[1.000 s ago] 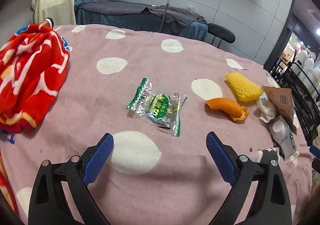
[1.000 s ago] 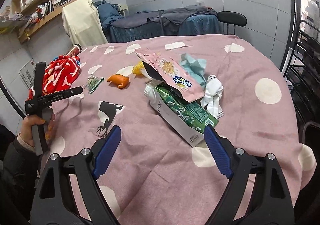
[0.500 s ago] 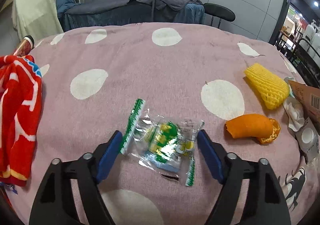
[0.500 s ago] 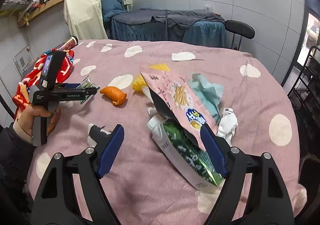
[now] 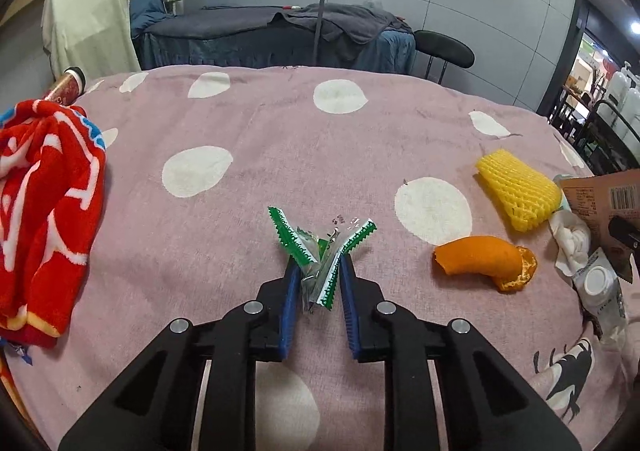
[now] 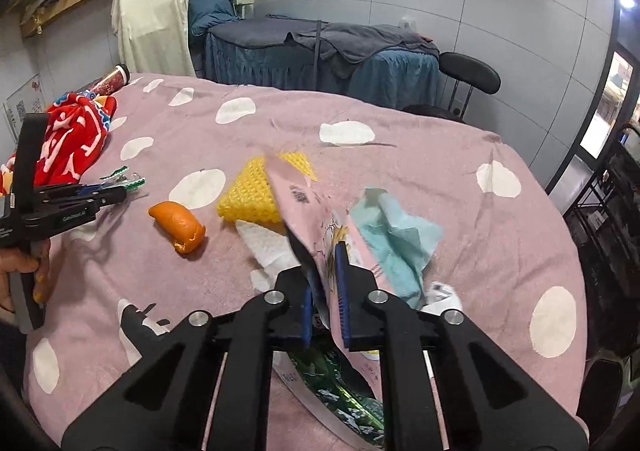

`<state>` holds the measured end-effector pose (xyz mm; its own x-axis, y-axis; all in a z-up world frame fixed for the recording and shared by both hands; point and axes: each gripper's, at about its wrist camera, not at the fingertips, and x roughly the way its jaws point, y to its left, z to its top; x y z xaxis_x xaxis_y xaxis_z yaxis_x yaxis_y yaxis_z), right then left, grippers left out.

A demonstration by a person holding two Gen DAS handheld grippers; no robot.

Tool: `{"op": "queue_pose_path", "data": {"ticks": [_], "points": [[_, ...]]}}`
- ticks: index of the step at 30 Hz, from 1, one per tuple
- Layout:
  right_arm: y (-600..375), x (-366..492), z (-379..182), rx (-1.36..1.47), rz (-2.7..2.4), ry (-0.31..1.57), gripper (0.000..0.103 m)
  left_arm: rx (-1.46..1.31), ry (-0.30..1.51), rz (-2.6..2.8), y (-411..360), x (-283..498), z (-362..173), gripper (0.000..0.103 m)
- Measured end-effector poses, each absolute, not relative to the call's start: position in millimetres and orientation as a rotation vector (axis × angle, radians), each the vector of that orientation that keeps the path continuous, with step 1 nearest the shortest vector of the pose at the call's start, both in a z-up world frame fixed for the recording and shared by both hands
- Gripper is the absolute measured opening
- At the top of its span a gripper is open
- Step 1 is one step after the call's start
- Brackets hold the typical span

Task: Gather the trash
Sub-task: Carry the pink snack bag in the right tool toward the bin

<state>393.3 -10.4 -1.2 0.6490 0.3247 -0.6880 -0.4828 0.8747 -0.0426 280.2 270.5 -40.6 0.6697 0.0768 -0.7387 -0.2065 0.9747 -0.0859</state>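
Observation:
A clear green-edged candy wrapper (image 5: pixel 320 243) stands crumpled between the blue pads of my left gripper (image 5: pixel 318 267), whose jaws are closing and pinching it just above the pink spotted cloth (image 5: pixel 240 123). In the right wrist view the same left gripper (image 6: pixel 120 193) shows at the far left with the wrapper (image 6: pixel 124 177) at its tips. My right gripper (image 6: pixel 324 267) has its jaws closing tight on the edge of a pink snack bag (image 6: pixel 304 203), which stands up between the pads. Under it lies a green carton (image 6: pixel 344 399).
An orange peel (image 5: pixel 476 261) and a yellow foam net (image 5: pixel 516 191) lie right of the wrapper. Teal tissue (image 6: pixel 396 239) and white tissue (image 6: pixel 268 247) sit by the bag. A red towel (image 5: pixel 44 187) and a can (image 5: pixel 68 85) are at the left. A hand (image 6: pixel 24 271) holds the left gripper.
Both grippers moved forward and went from wide open to closed. The left one crumpled the flat wrapper between its pads; the right one took the pink bag's edge.

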Motion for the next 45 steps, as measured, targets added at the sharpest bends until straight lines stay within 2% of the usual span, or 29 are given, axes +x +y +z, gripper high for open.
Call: {"op": "queue_pose_path", "data": {"ticks": [10, 23, 34, 45], "points": [[-69, 360, 41, -0.081, 0.465, 0.618, 0.003, -0.208, 0.671, 0.105, 227, 231, -2, 0.020], [-156, 298, 62, 0.099, 0.456, 0.585, 0.003, -0.159, 0.612, -0.112, 120, 201, 22, 0.020], [-246, 248, 59, 0.136, 0.266, 0.546, 0.003, -0.094, 0.623, -0.351, 7, 199, 19, 0.020], [-351, 228, 18, 0.203, 0.006, 0.605, 0.003, -0.030, 0.665, -0.582, -99, 204, 9, 0.020]]}}
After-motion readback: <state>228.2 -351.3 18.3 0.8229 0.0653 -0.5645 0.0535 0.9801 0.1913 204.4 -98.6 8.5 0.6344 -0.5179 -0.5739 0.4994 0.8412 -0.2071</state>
